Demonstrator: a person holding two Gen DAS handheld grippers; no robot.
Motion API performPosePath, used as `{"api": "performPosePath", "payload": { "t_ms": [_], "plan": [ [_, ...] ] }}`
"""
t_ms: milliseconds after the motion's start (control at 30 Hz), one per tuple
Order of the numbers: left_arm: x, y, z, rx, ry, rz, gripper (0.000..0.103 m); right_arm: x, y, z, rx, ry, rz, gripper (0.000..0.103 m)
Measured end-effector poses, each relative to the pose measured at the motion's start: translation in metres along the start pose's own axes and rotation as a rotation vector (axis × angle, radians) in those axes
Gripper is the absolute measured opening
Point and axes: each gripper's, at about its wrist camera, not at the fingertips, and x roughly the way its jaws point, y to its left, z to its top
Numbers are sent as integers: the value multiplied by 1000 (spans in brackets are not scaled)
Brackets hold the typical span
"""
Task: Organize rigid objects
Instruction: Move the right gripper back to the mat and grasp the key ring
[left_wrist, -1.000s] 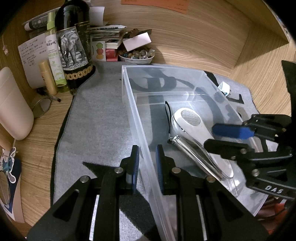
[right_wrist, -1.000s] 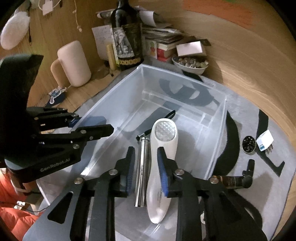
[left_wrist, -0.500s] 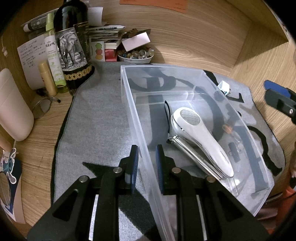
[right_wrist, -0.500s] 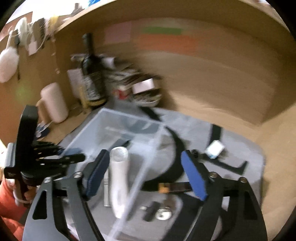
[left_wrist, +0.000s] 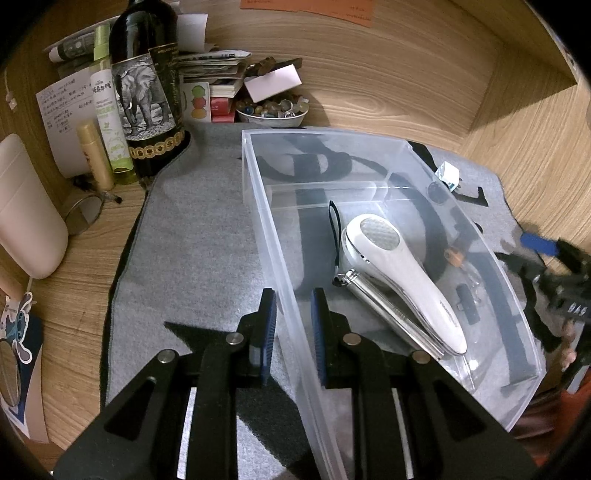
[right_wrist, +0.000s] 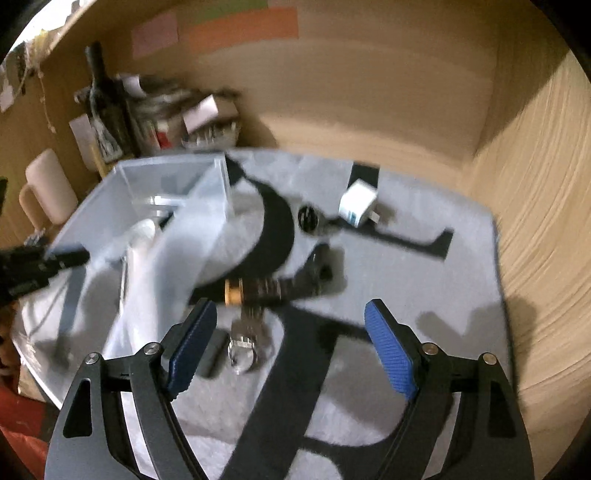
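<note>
Bin (left_wrist: 291, 325) wall between left fingers (left_wrist: 266, 325); labels unreadable.

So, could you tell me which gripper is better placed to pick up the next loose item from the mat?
Right. The right gripper is open above the small items beside the bin, while the left gripper straddles the clear bin wall.

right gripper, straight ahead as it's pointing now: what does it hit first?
Likely the grey mat: the open right gripper has bare mat between its fingers. The small metal piece lies just left of that line. Blur hides depth.
</note>
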Motion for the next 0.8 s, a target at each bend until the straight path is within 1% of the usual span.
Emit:
{"api": "performPosePath", "payload": {
  "t_ms": [67, 133, 200, 267, 333, 400, 467, 500, 633, 700, 800],
  "plan": [
    [0, 0, 0, 0, -1, 2, 18, 10, 1, -6, 2, 28, 16, 80],
    [0, 0, 0, -1, -1, 1, 18, 19, 4, -10, 6, 56, 25, 76],
    [-1, 0, -1, -1, -1, 0, 17, 26, 5, -12, 9, 80, 45, 64],
    [-1, 0, 0, 0, -2, 0, 18, 31, 7, -12, 14, 92, 71, 61],
    [-1, 0, 0, 0, -1, 1, 18, 35, 10, -12, 8, 99, 80, 56],
    [0, 0, 0, 1, -1, 1, 18, 40, 12, -11, 8, 115, 96, 44],
    [-1, 0, -1, 0, -2, 1, 17, 42, 12, -9, 12, 107, 95, 42],
    [0, 0, 0, 0, -2, 1, 17, 44, 12, -8, 13, 107, 92, 36],
    [-1, 0, -1, -1, -2, 0, 18, 49, 16, -8, -7, 98, 65, 27],
    [0, 0, -1, -1, -2, 1, 17, 48, 19, -8, -25, 91, 53, 15],
    [0, 0, 0, 0, -2, 2, 17, 45, 17, -9, -18, 84, 59, 12]
  ]
}}
